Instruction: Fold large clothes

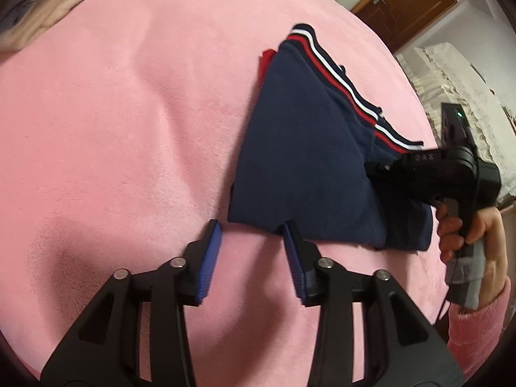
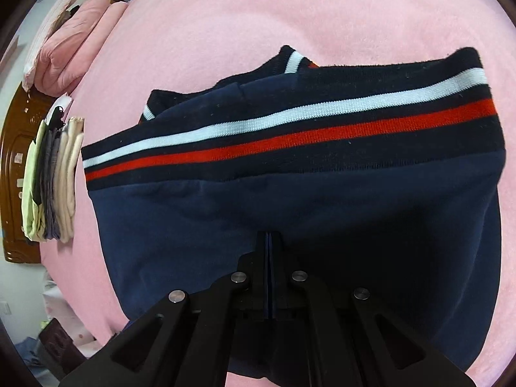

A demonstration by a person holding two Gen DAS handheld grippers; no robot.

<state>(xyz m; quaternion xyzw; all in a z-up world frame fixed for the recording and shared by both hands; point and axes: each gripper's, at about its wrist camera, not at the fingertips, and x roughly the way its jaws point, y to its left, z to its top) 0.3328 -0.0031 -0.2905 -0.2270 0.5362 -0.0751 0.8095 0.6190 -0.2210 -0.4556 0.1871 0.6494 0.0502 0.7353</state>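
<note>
A navy garment with white and red striped ribbing lies folded on the pink bed cover. My left gripper is open and empty, its blue-padded fingers just at the garment's near edge. In the right wrist view the garment fills the frame, the striped band across the middle. My right gripper is shut, pads together, low over the navy cloth; whether cloth is pinched I cannot tell. The right gripper also shows in the left wrist view, resting on the garment's right side.
A stack of folded clothes lies at the bed's left edge, also seen top left in the left wrist view. A pink pillow lies beyond. Wooden door and lace-covered furniture stand past the bed's far side.
</note>
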